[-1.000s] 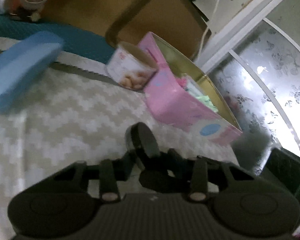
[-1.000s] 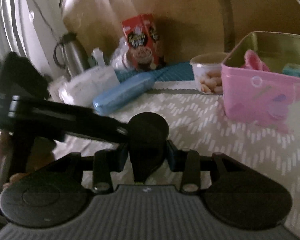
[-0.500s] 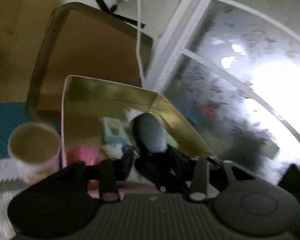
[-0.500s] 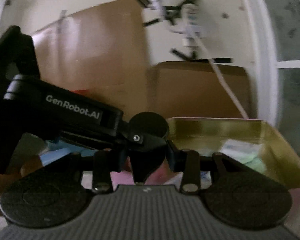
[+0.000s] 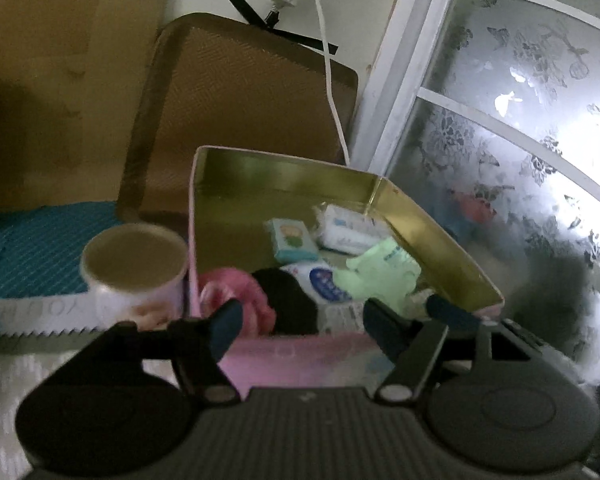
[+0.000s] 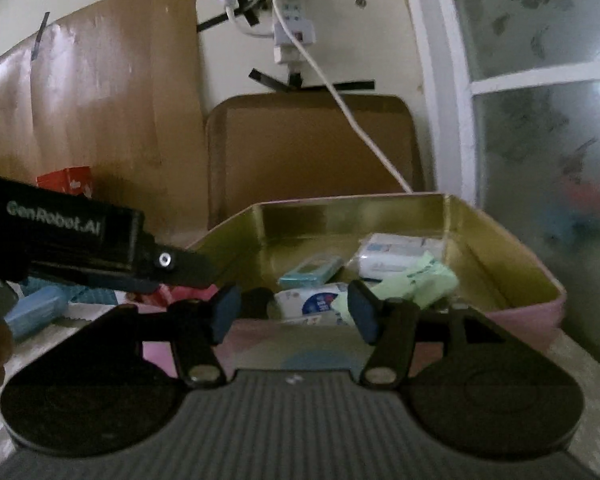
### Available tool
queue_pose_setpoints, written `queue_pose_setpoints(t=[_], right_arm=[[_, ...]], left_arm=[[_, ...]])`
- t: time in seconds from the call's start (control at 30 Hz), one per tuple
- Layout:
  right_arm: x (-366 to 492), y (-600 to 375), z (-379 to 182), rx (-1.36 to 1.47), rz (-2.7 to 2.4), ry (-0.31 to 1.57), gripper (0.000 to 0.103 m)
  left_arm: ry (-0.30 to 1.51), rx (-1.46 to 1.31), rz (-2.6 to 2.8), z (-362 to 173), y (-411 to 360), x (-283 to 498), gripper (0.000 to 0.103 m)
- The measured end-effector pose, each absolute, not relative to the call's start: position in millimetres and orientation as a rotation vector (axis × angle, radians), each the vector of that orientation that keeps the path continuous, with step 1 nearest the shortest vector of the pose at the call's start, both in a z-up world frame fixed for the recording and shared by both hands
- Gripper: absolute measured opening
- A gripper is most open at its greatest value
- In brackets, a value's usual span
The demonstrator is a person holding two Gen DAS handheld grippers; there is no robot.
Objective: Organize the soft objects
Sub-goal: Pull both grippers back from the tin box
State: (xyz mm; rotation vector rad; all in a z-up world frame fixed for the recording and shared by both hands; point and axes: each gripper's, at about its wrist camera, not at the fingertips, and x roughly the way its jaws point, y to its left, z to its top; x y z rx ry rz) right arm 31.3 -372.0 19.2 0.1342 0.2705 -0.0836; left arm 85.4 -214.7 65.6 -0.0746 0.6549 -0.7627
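A pink tin box (image 5: 300, 360) with a gold inside (image 6: 380, 216) holds soft things: a round black item (image 5: 288, 300), a pink cloth (image 5: 236, 292), a blue-and-white pack (image 5: 320, 280), a green pack (image 5: 380, 272), a white pack (image 5: 348, 228) and a teal pack (image 5: 292, 240). My left gripper (image 5: 300, 320) is open over the box's near wall, with the black item just beyond it inside the box. My right gripper (image 6: 292, 312) is open and empty at the box's near wall. The left gripper's body (image 6: 80, 248) shows at the left of the right wrist view.
A snack cup (image 5: 136, 276) stands left of the box on a teal mat (image 5: 40, 248). A brown tray (image 5: 240, 112) leans on the wall behind. A white cable (image 6: 352, 120) hangs down to the box. A frosted window (image 5: 520, 160) is at the right. A blue case (image 6: 36, 312) lies left.
Both grippers were shut and have opened. The black item the left gripper held now lies in the box. Both views have steadied over the box's near wall.
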Motion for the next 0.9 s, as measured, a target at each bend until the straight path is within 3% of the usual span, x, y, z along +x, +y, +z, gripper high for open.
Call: queue_pose_setpoints(t=[0.3, 0.9], right_arm=[[0, -349, 23, 0.149, -0.062, 0.266, 0.062], [6, -289, 18, 0.104, 0.051, 0.402, 0.063]], left_arm=[[0.59, 0.033, -0.672, 72, -187, 51, 0.074], [0.627, 0.038, -0.501, 48, -115, 41, 0.082]])
